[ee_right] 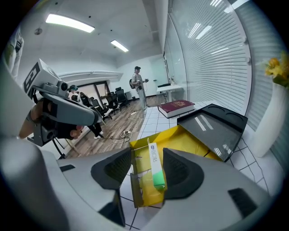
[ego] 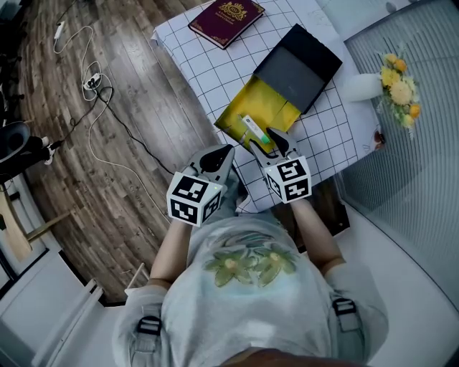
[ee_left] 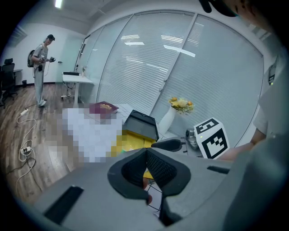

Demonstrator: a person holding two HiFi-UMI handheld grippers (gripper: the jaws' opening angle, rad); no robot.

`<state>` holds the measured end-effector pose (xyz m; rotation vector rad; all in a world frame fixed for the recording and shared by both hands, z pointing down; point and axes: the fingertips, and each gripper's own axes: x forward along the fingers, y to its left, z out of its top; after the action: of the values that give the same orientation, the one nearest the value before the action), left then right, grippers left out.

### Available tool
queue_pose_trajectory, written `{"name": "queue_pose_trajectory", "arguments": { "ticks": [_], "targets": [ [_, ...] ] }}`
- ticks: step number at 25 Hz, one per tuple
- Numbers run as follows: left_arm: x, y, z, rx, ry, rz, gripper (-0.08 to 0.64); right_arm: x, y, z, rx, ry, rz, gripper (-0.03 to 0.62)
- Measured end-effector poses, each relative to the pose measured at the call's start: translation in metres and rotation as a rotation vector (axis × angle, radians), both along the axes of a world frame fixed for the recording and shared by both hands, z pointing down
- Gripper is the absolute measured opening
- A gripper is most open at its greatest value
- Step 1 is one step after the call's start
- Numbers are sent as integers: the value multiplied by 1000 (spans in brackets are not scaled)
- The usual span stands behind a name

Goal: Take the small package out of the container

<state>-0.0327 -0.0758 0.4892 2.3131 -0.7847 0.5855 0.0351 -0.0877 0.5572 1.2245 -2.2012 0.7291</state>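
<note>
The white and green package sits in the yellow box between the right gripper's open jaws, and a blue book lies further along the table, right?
One slip: the book is dark red, not blue, as the head view shows. The package does sit in the yellow box between the right gripper's open jaws.

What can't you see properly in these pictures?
- Head view: the lettering on the small white-and-green package is too small to read.
- Left gripper view: the left gripper hides most of the open yellow box with its own body.
- Right gripper view: the white vase with yellow flowers is cut off by the edge.
</note>
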Motion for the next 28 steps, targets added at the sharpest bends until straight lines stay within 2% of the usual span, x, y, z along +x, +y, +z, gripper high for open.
{"name": "queue_pose_trajectory", "arguments": {
  "ticks": [28],
  "targets": [
    [-2,-19,19,-41,-2,44,8,3,-11,51,-104,55,14,195]
  ]
}}
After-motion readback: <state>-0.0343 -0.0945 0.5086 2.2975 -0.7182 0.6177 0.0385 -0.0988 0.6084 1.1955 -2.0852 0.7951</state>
